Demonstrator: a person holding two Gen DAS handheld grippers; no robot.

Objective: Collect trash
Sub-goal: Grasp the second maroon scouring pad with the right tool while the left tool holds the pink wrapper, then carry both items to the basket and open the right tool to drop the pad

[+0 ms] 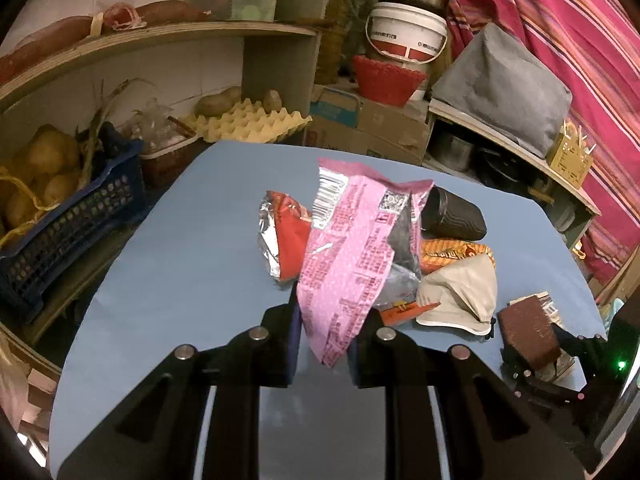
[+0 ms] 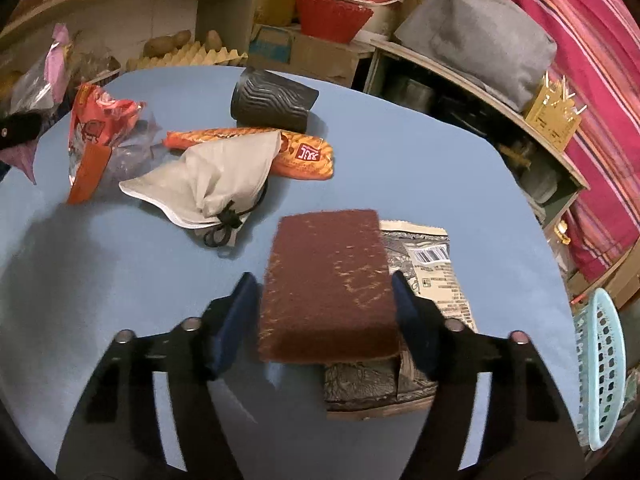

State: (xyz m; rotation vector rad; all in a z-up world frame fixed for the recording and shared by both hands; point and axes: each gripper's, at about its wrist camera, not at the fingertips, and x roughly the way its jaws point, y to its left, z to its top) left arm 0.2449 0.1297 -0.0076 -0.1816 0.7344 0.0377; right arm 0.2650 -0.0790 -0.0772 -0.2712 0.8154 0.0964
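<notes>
My left gripper (image 1: 325, 320) is shut on a pink snack wrapper (image 1: 352, 248) and holds it above the blue table (image 1: 180, 248). My right gripper (image 2: 326, 292) is shut on a brown scouring sponge (image 2: 328, 284), lifted over a patterned packet (image 2: 432, 276); the sponge also shows in the left wrist view (image 1: 526, 330). On the table lie a red foil wrapper (image 1: 284, 236), an orange snack packet (image 2: 304, 152), a white drawstring pouch (image 2: 216, 184) and a black ribbed cup (image 2: 272, 100) on its side.
A blue crate of potatoes (image 1: 72, 232) stands left of the table. Shelves with an egg tray (image 1: 248, 124), a bucket (image 1: 406, 36) and a grey cover (image 1: 504, 88) lie behind. A light-blue basket (image 2: 600, 368) is at the right edge.
</notes>
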